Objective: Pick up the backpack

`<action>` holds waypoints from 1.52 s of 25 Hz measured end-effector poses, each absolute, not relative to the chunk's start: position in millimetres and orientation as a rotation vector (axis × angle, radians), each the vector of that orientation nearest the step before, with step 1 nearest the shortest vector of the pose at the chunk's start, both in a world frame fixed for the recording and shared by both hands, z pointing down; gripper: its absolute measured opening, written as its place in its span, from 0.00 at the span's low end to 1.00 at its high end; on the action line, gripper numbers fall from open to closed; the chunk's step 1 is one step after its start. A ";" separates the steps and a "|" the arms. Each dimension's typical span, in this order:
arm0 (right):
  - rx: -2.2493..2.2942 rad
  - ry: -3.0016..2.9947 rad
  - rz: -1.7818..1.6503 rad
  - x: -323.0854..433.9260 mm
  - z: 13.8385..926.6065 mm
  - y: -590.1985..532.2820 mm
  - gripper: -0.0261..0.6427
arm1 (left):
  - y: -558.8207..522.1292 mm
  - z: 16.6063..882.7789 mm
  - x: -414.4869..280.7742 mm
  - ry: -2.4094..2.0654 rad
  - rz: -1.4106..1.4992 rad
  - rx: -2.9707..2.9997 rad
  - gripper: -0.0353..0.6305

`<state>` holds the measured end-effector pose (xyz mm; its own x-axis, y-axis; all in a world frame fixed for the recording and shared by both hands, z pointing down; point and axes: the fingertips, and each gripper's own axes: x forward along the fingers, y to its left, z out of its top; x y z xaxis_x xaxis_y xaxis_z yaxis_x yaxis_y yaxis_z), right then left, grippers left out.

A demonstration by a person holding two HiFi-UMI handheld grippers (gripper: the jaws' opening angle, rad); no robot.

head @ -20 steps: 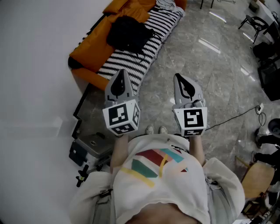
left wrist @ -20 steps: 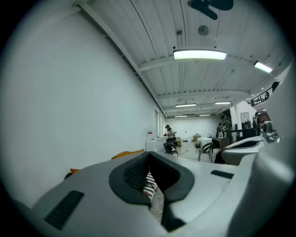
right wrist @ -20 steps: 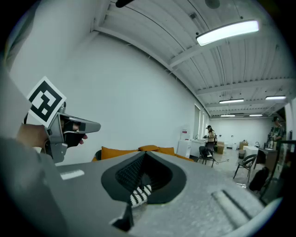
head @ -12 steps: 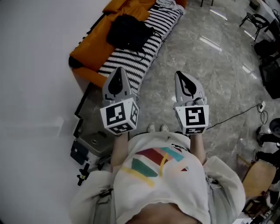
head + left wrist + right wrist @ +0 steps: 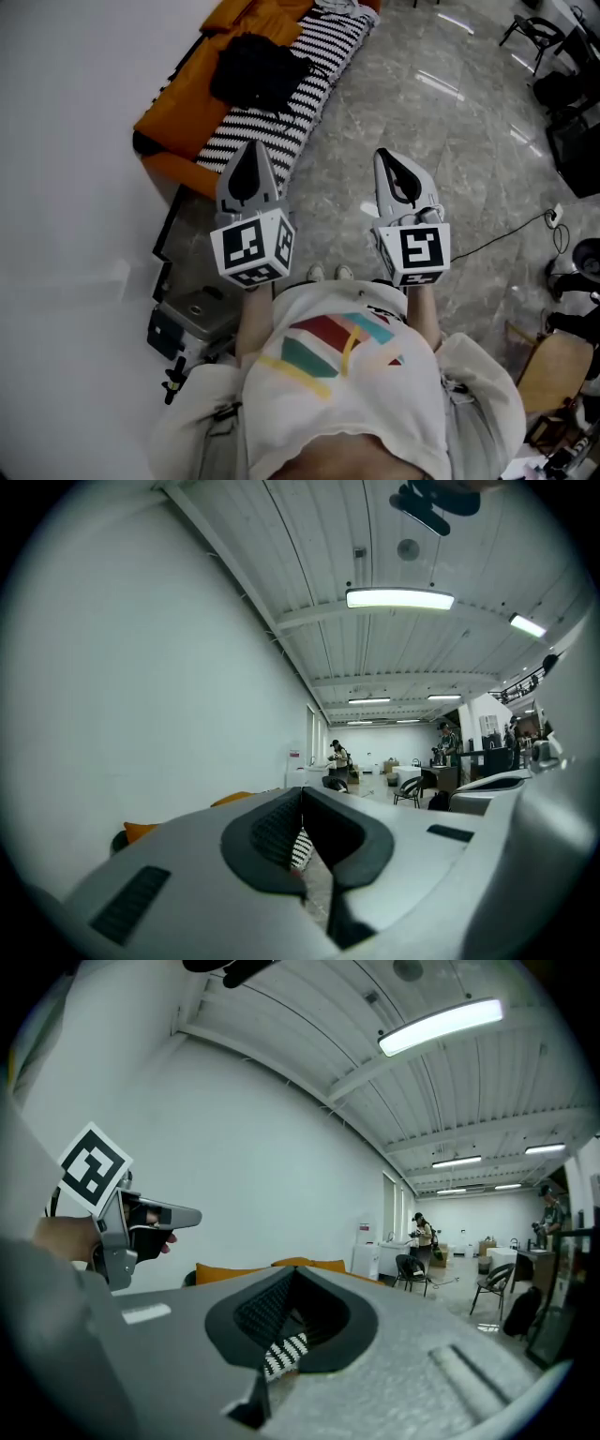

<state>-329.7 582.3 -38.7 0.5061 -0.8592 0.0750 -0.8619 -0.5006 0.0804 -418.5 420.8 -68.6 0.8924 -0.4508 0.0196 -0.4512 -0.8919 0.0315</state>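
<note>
A black backpack [image 5: 251, 71] lies on an orange sofa [image 5: 176, 112], partly on a black-and-white striped blanket [image 5: 298, 89], at the top of the head view. My left gripper [image 5: 253, 156] is held level in front of the person, shut and empty, its tips toward the sofa's near end. To its right my right gripper [image 5: 389, 165] points the same way over the marble floor, also shut with nothing in it. From the right gripper view the left gripper [image 5: 192, 1214] shows at the left edge. Both gripper views look past their closed jaws into the room; a sliver of striped blanket [image 5: 281, 1353] shows through.
A dark flat case [image 5: 172, 230] and a grey equipment box [image 5: 197, 311] lie on the floor left of the person's feet. A black cable [image 5: 506, 242] runs across the floor at right. Chairs [image 5: 530, 37] and other gear stand along the right edge. People stand far off by tables.
The head view has shifted a little: sofa and backpack sit slightly higher and further left in frame. Both grippers stay shut, nearly in the same place.
</note>
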 end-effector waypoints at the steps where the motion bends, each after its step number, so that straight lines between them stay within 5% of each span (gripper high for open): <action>1: 2.630 -1.505 0.040 -326.5 -38.0 585.4 0.04 | 424.3 -68.5 -413.8 -0.711 0.016 3.025 0.08; 21: 2.657 -1.457 0.062 -274.0 -14.6 594.5 0.04 | 404.2 -61.4 -371.1 -0.744 -0.021 3.020 0.08; 38: 2.673 -1.435 0.107 -100.5 -1.3 489.6 0.04 | 262.4 -49.0 -189.8 -0.768 -0.059 3.008 0.08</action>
